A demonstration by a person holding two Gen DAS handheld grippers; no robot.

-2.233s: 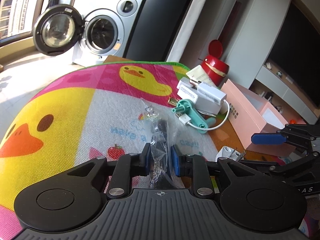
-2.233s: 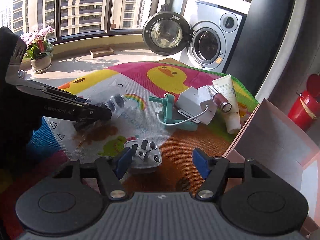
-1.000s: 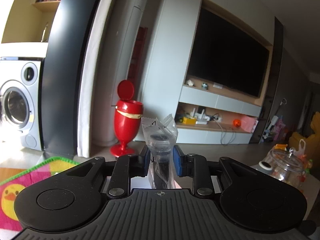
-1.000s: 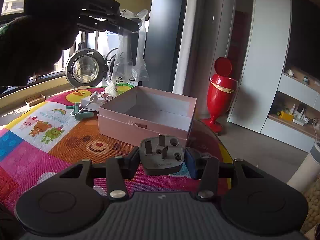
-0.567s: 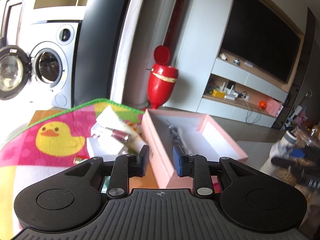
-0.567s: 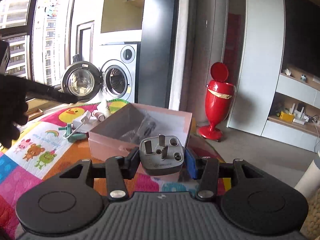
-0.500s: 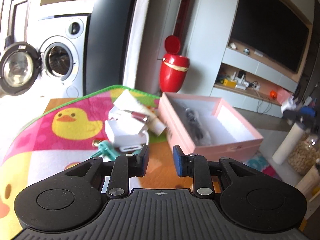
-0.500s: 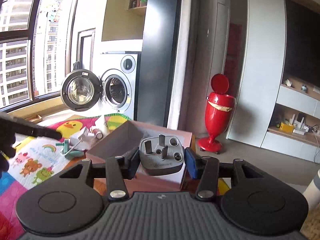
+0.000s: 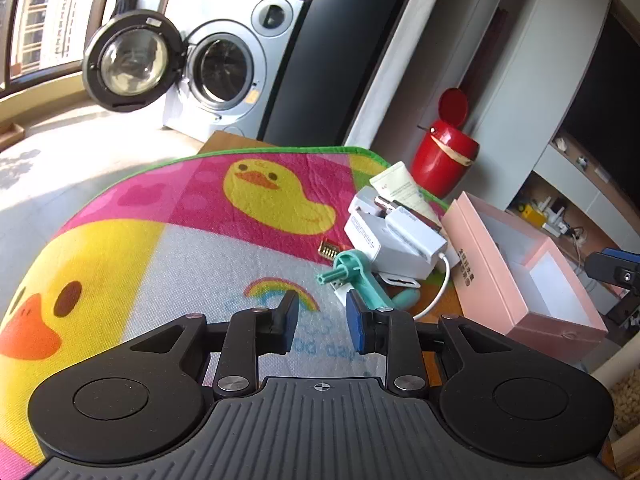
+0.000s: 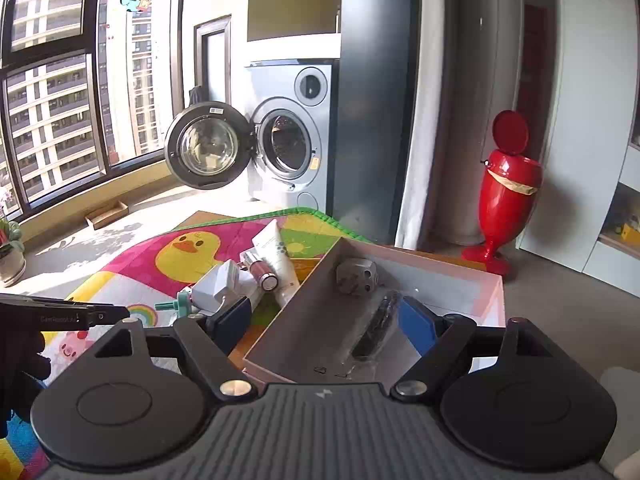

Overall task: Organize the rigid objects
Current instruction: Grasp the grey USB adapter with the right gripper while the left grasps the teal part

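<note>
Right tool (image 10: 324, 318) hung spread and empty over the pink box (image 10: 490, 304), plug (image 10: 356, 276) inside; left tool (image 9: 322, 322), released, hovered beside the teal holder (image 9: 360, 276) on the mat (image 9: 160, 240).

The right gripper (image 10: 326, 318), which clamped the grey plug (image 10: 357, 277) a moment ago, now gapes wide, and the plug lies inside the pink box (image 10: 490, 304) at centre frame beside the bagged black item (image 10: 378, 330). The left gripper (image 9: 319, 322), emptied earlier, has swung back over the duck mat (image 9: 168, 248), its view's lower left.
</note>
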